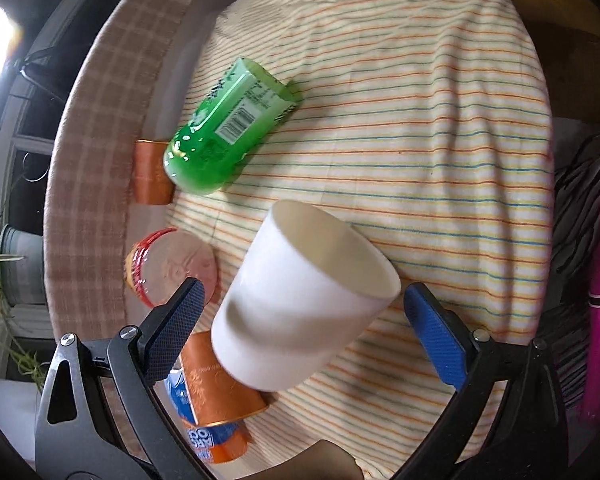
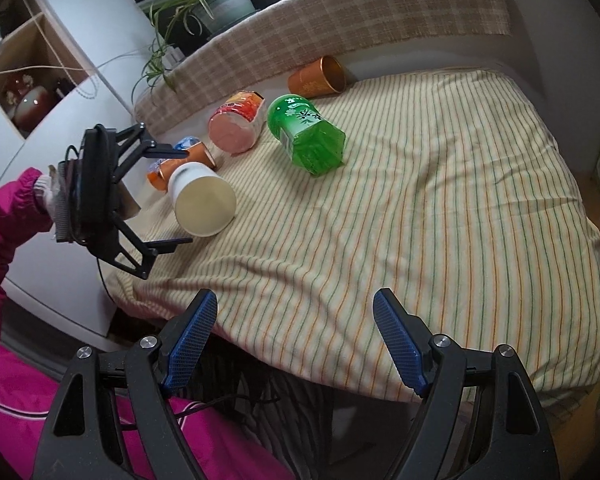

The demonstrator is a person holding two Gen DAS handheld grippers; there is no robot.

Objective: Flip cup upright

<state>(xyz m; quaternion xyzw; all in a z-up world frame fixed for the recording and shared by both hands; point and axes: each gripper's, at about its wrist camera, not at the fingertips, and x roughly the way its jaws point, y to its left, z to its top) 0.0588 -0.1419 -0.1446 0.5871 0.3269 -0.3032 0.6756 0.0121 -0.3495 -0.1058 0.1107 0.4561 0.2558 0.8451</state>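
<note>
Indoors — striped cloth (image 2: pixel 440 200) on table, white cup (image 1: pixel 304 300) tilted between wide left tongs (image 1: pixel 300 304), right tongs (image 2: pixel 294 308) wide

Cup (image 1: pixel 300 304) smooth, glossy white; tablecloth (image 1: pixel 420 128) striped cloth.

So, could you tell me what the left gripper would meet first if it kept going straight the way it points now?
Most likely the white cup, lying on its side on the striped cloth. The left gripper has its jaws open on either side of the cup, apparently not gripping it.

Table (image 2: pixel 540 8) w/ striped cloth (image 2: pixel 440 200), white cup (image 2: pixel 202 200), green bottle (image 2: pixel 306 136), orange cups on sides
</note>
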